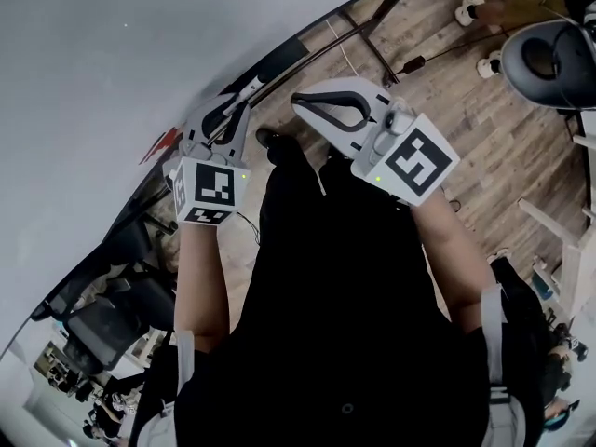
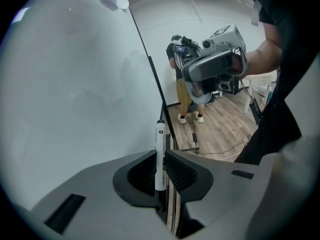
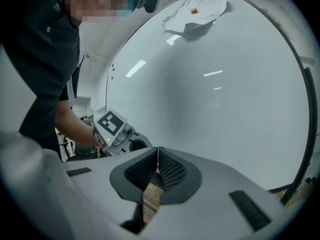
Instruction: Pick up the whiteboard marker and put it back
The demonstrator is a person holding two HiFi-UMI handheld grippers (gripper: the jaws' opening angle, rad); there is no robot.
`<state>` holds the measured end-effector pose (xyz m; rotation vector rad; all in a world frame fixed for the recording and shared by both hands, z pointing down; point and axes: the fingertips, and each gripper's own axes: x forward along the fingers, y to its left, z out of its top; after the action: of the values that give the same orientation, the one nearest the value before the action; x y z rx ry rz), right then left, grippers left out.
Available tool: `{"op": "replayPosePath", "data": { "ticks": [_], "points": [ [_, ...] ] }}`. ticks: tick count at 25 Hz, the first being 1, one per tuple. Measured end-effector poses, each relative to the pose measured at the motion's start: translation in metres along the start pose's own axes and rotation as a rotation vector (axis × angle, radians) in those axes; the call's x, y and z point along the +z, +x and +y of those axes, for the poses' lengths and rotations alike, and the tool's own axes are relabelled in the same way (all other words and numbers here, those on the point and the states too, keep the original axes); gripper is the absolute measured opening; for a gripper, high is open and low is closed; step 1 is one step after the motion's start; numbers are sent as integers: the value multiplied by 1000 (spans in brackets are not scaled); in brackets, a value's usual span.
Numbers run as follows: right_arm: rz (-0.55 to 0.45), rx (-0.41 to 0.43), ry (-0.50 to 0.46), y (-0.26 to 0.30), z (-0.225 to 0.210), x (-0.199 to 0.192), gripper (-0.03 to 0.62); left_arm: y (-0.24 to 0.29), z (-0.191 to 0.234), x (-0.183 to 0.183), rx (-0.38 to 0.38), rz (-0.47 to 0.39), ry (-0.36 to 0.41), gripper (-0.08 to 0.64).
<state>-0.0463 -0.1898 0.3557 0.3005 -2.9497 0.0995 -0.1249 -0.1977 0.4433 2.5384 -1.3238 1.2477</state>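
A pale wood plank floor [image 2: 220,129] lies beyond and to the right of the jaws of the left gripper [image 2: 161,171]; on it, just past the jaw tips, a short dark bar [image 2: 189,149] rests at the foot of the board's frame, and a thin cable [image 2: 220,151] trails off to the right; farther ahead a person's white shoes [image 2: 182,119] stand on the planks; the whiteboard [image 2: 75,84] fills everything left of those jaws, its black frame edge [image 2: 152,74] rising from beyond the tips; ahead of the jaws of the right gripper [image 3: 158,160] the board spreads wide; high above them a crumpled sheet of paper [image 3: 200,6] is held against it by an orange magnet [image 3: 193,10]
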Motion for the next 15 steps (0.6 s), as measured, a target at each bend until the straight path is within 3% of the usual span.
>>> {"op": "replayPosePath", "data": {
  "ticks": [4,8,15],
  "points": [
    [27,9,23,1,4,-12,20,18,-3,-26,-21,72,7,69],
    [12,-2,109,-3,1,-20,20,30,-4,-46,-29,125,-1,69],
    [26,-7,148,-12,5,-31,20,45,-5,-57,-31,199,16,69]
  ]
}}
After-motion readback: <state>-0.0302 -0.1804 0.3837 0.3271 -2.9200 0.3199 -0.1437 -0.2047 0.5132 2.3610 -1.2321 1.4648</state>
